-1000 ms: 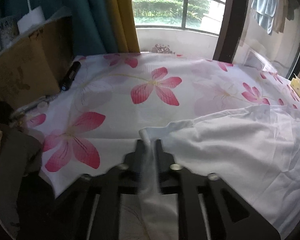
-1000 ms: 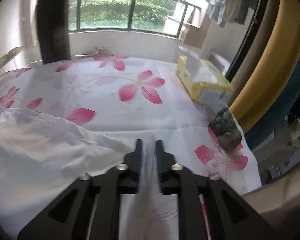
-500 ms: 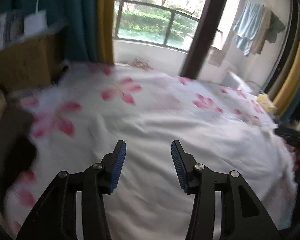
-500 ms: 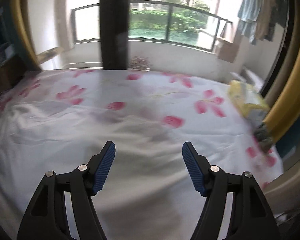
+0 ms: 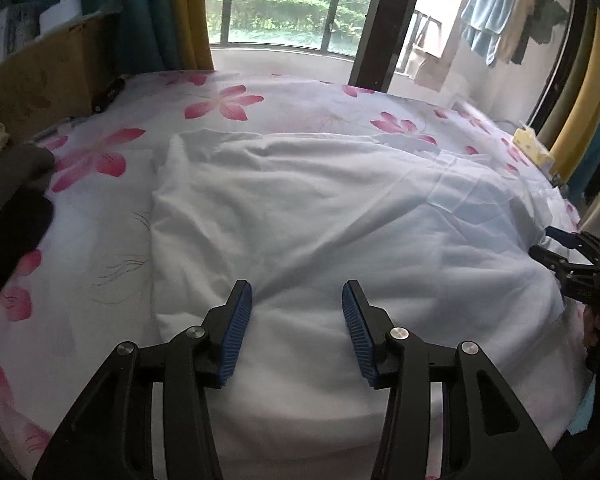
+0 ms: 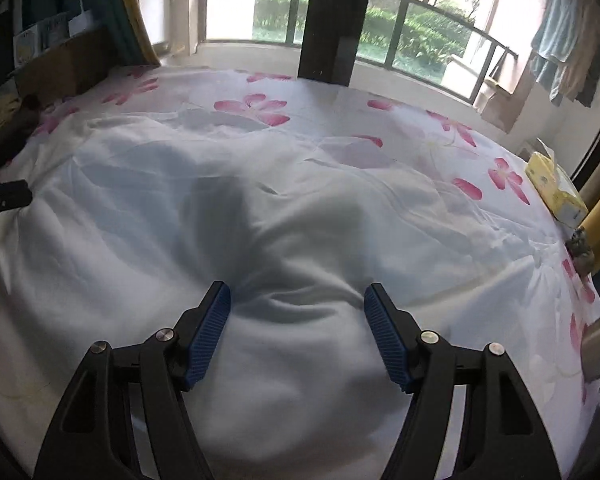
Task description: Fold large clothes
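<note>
Fingers of left gripper [image 5: 297, 306] spread, empty; fingers of right gripper [image 6: 297, 308] spread, empty. One white garment [image 5: 340, 216] lies rumpled on flowered bed [image 5: 220, 100]. Only right view shows tissue box [image 6: 556, 190] clearly; left view shows cardboard box [image 5: 40, 84].

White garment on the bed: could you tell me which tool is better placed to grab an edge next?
Probably left: the left tool hangs open near the white garment's visible left edge.

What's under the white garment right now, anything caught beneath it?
The white garment lies on the floral bedsheet, whose pink flowers show around its edges and faintly through the thin far part. Under the thicker middle nothing can be seen. Both tools, left and right, are open above it.
</note>
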The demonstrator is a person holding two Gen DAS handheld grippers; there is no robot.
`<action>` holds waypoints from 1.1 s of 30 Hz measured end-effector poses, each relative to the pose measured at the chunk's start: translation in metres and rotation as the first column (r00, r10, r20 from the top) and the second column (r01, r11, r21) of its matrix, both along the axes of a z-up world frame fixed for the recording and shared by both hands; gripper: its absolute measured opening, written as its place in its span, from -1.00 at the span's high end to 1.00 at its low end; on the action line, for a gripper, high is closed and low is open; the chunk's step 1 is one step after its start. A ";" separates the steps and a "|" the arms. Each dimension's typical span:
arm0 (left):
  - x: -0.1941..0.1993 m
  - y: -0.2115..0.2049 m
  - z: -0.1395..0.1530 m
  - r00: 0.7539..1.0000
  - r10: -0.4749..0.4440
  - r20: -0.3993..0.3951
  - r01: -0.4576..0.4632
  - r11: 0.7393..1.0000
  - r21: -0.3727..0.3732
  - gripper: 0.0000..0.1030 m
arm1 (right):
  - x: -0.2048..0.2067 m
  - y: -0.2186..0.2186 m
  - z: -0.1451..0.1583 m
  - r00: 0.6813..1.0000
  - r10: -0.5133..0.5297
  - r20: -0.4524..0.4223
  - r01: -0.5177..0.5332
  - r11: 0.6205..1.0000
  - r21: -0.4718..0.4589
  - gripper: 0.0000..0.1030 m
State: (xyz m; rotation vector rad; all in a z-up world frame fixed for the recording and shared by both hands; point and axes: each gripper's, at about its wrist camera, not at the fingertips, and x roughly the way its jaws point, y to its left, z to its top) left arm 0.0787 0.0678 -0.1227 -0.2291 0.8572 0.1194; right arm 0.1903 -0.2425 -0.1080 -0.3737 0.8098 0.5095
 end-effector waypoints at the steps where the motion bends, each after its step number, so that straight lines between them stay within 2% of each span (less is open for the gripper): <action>1: 0.000 -0.003 0.004 1.000 -0.005 0.013 0.005 1.000 -0.001 0.04 | 0.000 -0.002 0.001 1.000 -0.004 0.002 0.004 1.000 0.004 -0.35; 3: 0.001 -0.014 0.017 0.998 -0.038 0.055 0.038 0.999 0.003 0.04 | 0.000 -0.003 0.000 1.000 -0.007 0.004 0.007 1.000 0.010 -0.35; 6: 0.003 -0.033 0.034 0.991 -0.091 0.099 0.084 0.994 0.070 0.04 | -0.001 -0.004 0.000 1.000 -0.010 0.009 0.010 1.000 0.017 -0.37; 9: 0.010 -0.053 0.042 0.981 -0.151 0.123 0.146 0.988 0.053 0.04 | 0.000 -0.005 0.000 1.000 -0.024 0.002 0.024 0.999 0.021 -0.47; 13: 0.015 -0.074 0.040 0.973 -0.197 0.116 0.194 0.980 0.033 0.04 | -0.001 -0.014 0.001 0.998 -0.064 -0.014 0.064 0.997 0.034 -0.56; 16: 0.013 -0.090 0.035 0.971 -0.218 0.098 0.214 0.975 0.055 0.04 | -0.007 -0.023 0.004 0.994 -0.104 -0.019 0.105 0.994 0.043 -0.57; 20: 0.013 -0.098 0.021 0.975 -0.215 0.060 0.214 0.977 0.021 0.04 | -0.016 -0.037 0.006 0.989 -0.145 -0.020 0.146 0.988 0.058 -0.57; 24: 0.011 -0.108 0.001 0.977 -0.213 -0.007 0.213 0.976 0.046 0.04 | -0.027 -0.051 0.001 0.986 -0.165 -0.031 0.166 0.983 0.076 -0.57; 28: 0.007 -0.112 0.005 0.977 -0.211 -0.008 0.211 0.975 0.065 0.04 | -0.038 -0.067 0.002 0.985 -0.172 -0.034 0.175 0.979 0.107 -0.57; 33: 0.008 -0.116 0.025 0.974 -0.222 0.036 0.218 0.973 0.081 0.04 | -0.045 -0.100 0.003 0.975 -0.211 -0.067 0.218 0.967 0.133 -0.57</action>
